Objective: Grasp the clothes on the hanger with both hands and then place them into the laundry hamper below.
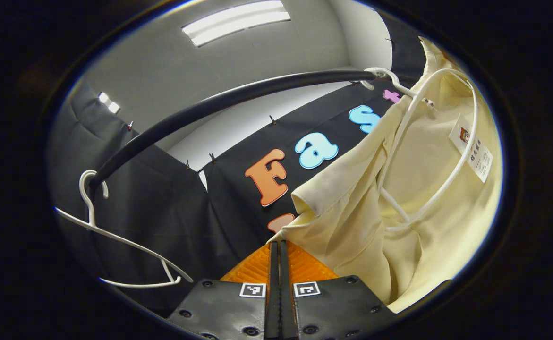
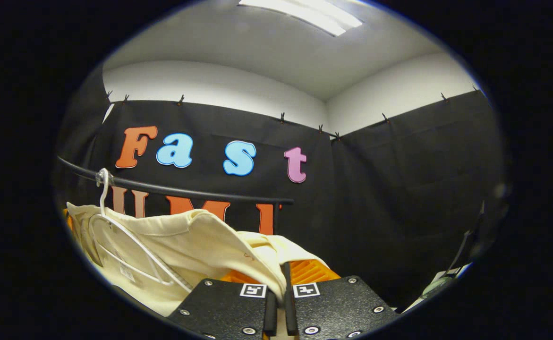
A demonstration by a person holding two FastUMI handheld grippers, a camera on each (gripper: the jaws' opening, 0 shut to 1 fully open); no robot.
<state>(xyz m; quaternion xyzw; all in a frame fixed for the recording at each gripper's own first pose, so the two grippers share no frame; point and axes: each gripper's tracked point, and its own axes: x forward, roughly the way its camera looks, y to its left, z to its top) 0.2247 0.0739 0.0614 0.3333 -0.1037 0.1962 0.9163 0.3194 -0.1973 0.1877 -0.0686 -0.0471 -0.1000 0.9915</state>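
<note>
On the far left of your left gripper view an empty white hanger (image 1: 115, 236) hangs from the black rail (image 1: 219, 101). Your left tool (image 1: 279, 250) has its fingers pressed together, with a corner of the cream shirt (image 1: 352, 212) at their tips; whether it is pinched, you cannot tell. To the right, that shirt hangs on a second white hanger (image 1: 427, 141). Your right tool (image 2: 281, 278) is clamped on a fold of the shirt (image 2: 186, 241).
</note>
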